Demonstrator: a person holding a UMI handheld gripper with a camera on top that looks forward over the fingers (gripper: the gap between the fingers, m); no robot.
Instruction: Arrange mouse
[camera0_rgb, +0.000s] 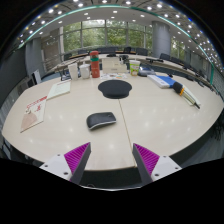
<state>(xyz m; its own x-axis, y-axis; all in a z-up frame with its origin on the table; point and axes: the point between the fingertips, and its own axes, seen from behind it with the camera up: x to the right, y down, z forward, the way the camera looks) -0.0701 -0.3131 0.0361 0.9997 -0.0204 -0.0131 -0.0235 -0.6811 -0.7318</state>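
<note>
Nearest the camera, the gripper (111, 162) hangs above the near edge of the table (60, 135) with its two fingers spread wide apart and nothing between them. Each finger carries a magenta pad (76, 155) on its inner face, and both pads are bare.

Just ahead of the fingers, and slightly toward the left one, the mouse (101, 120) lies flat on the pale tabletop, well clear of both fingertips. It is dark grey with a lighter sheen on top.

Beyond the mouse, further along the same line, a round black mouse pad (115, 88) rests on the table, apart from the mouse. To the left of the mouse, near the table's edge, lies a booklet (33, 114) with a reddish cover, and behind that a sheet of white paper (60, 89).

Farther back stands an upright red and white container (95, 65). Off to the right are flat blue items (163, 80), too small to identify.

At the far end, large windows (105, 33) span the room under rows of ceiling lights.
</note>
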